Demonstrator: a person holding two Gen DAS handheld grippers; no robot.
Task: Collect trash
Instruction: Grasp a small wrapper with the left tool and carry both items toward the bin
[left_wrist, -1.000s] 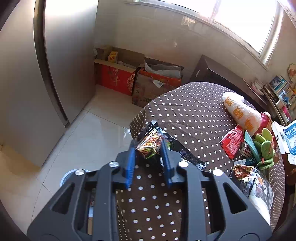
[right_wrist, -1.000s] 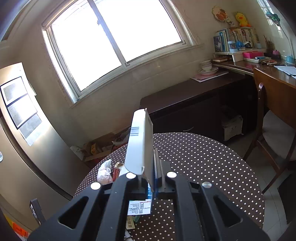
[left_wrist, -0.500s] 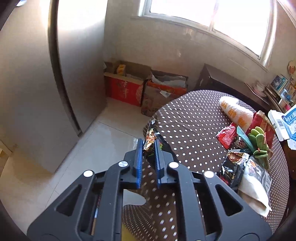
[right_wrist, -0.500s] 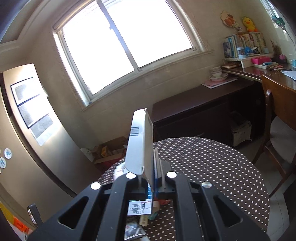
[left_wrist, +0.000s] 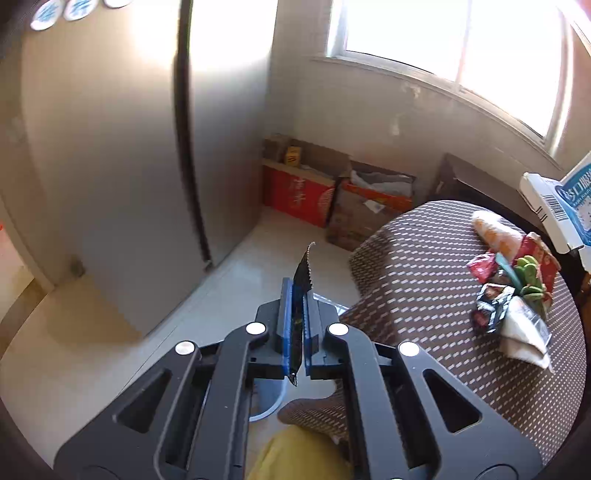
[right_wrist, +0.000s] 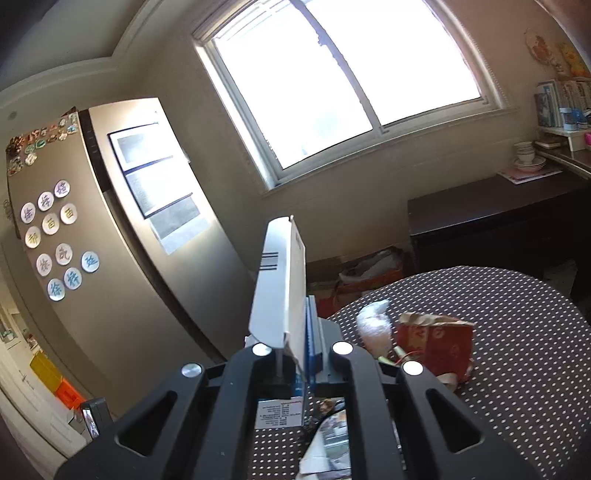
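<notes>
My left gripper (left_wrist: 294, 286) hangs over the floor just off the edge of the round dotted table (left_wrist: 424, 280). Its jaws are closing the last bit, and the blue pads press on a black snack wrapper (left_wrist: 303, 264) that sticks up edge-on between them. My right gripper (right_wrist: 306, 314) is shut on a flat white and blue box (right_wrist: 279, 280), held upright above the table (right_wrist: 517, 332); the same box (left_wrist: 565, 199) shows at the right edge of the left wrist view. A heap of wrappers and bags (left_wrist: 513, 291) lies on the table's right side, among them a red packet (right_wrist: 436, 343) and a white bag (right_wrist: 373, 325).
A tall steel fridge (left_wrist: 110, 166) stands at the left. Cardboard boxes (left_wrist: 332, 199) line the wall under the window. A dark cabinet (right_wrist: 480, 221) stands behind the table. A pale round rim (left_wrist: 273, 402) and something yellow (left_wrist: 295, 458) show below my left gripper.
The left gripper squeezed shut on the wrapper, lifted it off the table and carried it out over the floor. The right gripper swung left toward the fridge, still holding the box.
</notes>
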